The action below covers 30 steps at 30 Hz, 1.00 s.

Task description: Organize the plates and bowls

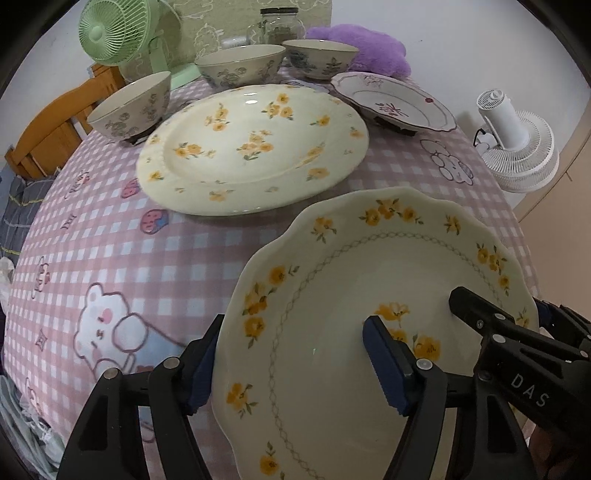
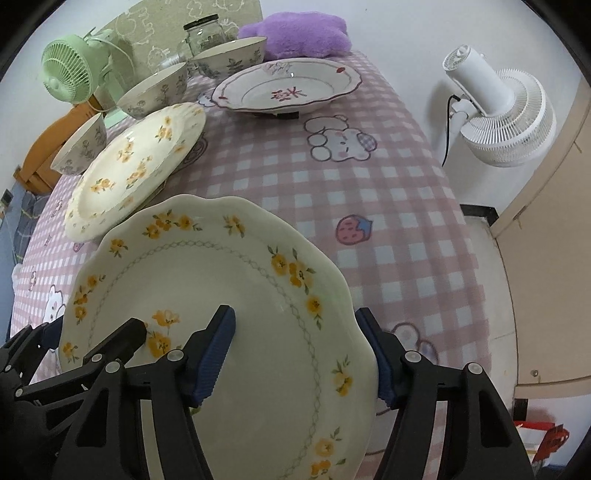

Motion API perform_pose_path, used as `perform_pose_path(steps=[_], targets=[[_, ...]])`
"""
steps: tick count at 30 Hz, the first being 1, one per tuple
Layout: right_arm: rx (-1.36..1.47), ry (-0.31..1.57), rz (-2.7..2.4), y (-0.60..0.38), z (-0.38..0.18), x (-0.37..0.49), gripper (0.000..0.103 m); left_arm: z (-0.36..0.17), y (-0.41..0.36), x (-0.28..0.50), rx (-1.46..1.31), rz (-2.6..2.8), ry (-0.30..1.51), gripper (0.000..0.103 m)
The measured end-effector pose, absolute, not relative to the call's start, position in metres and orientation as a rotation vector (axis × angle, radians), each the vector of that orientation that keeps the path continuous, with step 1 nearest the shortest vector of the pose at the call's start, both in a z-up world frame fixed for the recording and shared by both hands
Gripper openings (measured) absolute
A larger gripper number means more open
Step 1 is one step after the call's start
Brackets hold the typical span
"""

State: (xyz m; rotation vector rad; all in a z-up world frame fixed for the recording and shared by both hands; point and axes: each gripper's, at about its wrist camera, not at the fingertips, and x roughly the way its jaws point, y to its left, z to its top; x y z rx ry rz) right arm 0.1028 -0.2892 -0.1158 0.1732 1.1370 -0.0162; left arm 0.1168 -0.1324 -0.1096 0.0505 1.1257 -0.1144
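A cream scalloped plate (image 1: 351, 369) (image 2: 221, 295) with yellow flowers lies at the near edge of the table. Both grippers straddle its rim. My left gripper (image 1: 291, 365) is open: the outer pad (image 1: 201, 369) sits at the plate's left edge and the inner pad (image 1: 384, 365) hovers over the well. My right gripper (image 2: 301, 358) is open too, one pad (image 2: 384, 373) at the right edge and the other pad (image 2: 216, 358) over the well. Behind lie a big round yellow-flowered plate (image 1: 255, 147) (image 2: 133, 166), a red-patterned plate (image 1: 395, 101) (image 2: 288, 86) and three floral bowls (image 1: 131, 109) (image 1: 240, 64) (image 1: 319, 57).
The pink checked tablecloth (image 2: 369, 206) covers the table. A green fan (image 1: 110, 31), a glass jar (image 1: 279, 24) and a purple plush (image 1: 369, 48) stand along the far edge. A white fan (image 2: 495, 110) stands off the table's right side, and a wooden chair (image 1: 51, 129) off its left.
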Motion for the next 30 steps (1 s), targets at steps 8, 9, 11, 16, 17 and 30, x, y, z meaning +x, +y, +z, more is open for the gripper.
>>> perform_pose_path(steps=[8, 9, 11, 16, 17, 30], targets=[[0.164, 1.136, -0.071, -0.251, -0.104, 0.099, 0.069, -0.099, -0.09, 0.113, 0.053, -0.159, 1.097, 0.073], [0.162, 1.128, -0.08, -0.245, -0.1, 0.098, 0.069, -0.097, -0.084, 0.112, 0.052, -0.166, 1.09, 0.073], [0.149, 1.109, -0.105, -0.229, -0.092, 0.094, 0.069, -0.093, -0.068, 0.111, 0.058, -0.188, 1.075, 0.073], [0.161, 1.111, -0.141, -0.188, -0.086, 0.091, 0.069, -0.09, -0.028, 0.113, 0.063, -0.216, 1.081, 0.073], [0.162, 1.108, -0.142, -0.177, -0.086, 0.09, 0.069, -0.089, -0.018, 0.114, 0.063, -0.214, 1.077, 0.073], [0.196, 1.074, -0.119, -0.073, -0.09, 0.111, 0.069, -0.086, 0.084, 0.131, 0.093, -0.175, 1.039, 0.073]])
